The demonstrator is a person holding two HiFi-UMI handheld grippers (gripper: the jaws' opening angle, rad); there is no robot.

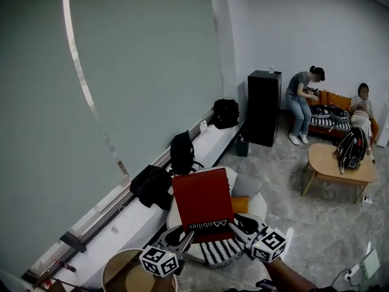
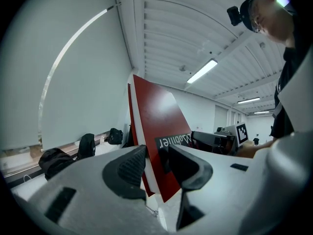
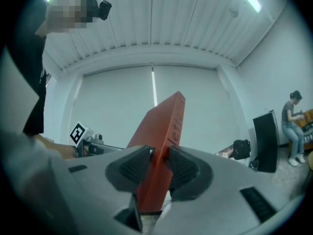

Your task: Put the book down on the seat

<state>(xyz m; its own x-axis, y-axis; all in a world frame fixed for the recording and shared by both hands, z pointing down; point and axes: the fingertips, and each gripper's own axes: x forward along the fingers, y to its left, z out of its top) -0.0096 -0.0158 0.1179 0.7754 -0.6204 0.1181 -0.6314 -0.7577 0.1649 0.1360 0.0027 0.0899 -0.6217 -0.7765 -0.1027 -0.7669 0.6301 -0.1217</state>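
A red book with a black label strip is held upright and tilted above a round white seat that carries cushions. My left gripper is shut on the book's lower left corner; in the left gripper view the book stands between the two pads. My right gripper is shut on the book's lower right edge, and the right gripper view shows the red spine pinched between its pads. The book's lower edge hangs over a striped cushion.
A round wooden stool is at the lower left. Black bags lie on the window ledge. A black cabinet, a wooden coffee table with a backpack, and two people on a sofa are at the right.
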